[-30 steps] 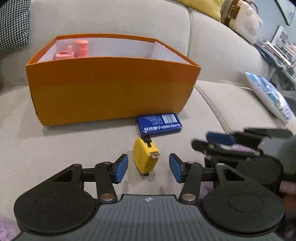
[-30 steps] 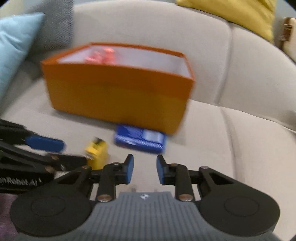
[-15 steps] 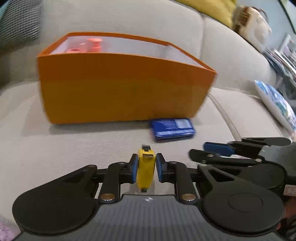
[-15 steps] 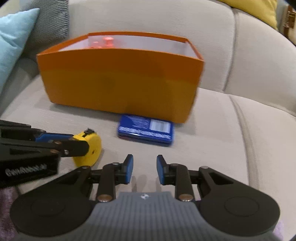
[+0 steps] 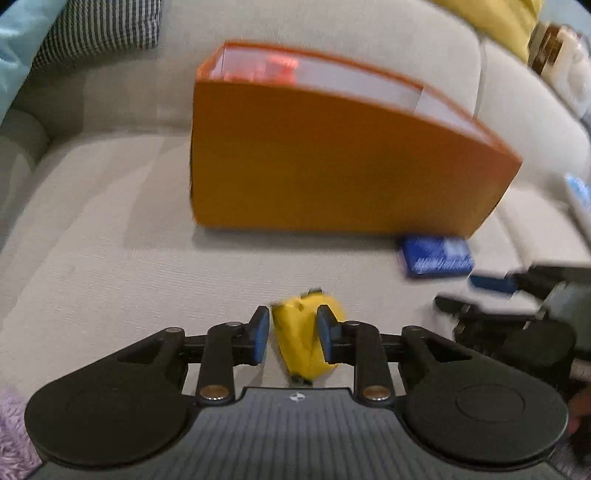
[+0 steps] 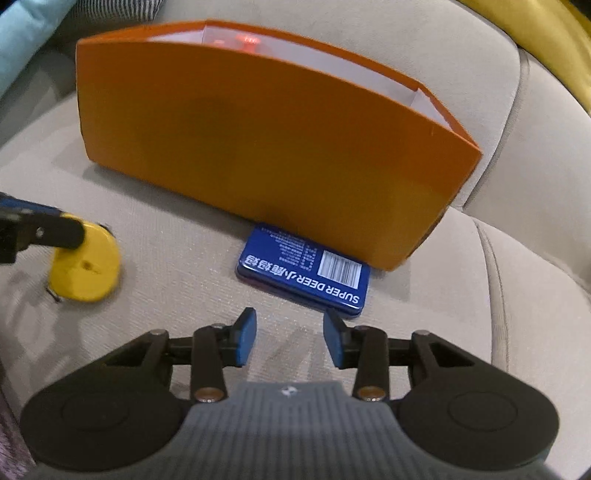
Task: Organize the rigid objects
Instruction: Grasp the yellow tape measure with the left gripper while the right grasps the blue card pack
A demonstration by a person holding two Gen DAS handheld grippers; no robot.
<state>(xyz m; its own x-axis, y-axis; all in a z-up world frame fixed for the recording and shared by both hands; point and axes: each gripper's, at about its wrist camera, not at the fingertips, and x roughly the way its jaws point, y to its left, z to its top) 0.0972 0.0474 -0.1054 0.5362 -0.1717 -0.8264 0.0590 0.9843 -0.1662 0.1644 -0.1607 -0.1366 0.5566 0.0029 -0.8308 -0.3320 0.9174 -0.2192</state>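
Note:
My left gripper (image 5: pixel 293 334) is shut on a yellow tape measure (image 5: pixel 304 341), which sits tilted between the blue pads; it also shows in the right wrist view (image 6: pixel 86 267), raised a little off the cushion. An orange box (image 5: pixel 332 162) stands on the sofa seat with pink items (image 5: pixel 273 68) inside at its far end. A blue tin (image 6: pixel 306 277) lies flat against the box's front wall. My right gripper (image 6: pixel 290 338) is open and empty, just short of the tin.
The grey sofa seat (image 5: pixel 110 258) carries everything. A striped cushion (image 5: pixel 99 26) and a light blue cushion (image 6: pixel 26 33) lie at the back left. A yellow cushion (image 6: pixel 535 33) is at the back right. A seam (image 6: pixel 495 280) divides the seat cushions.
My left gripper closed on the tape measure and carried it leftward and up. My right gripper moved forward toward the blue tin and opened wider.

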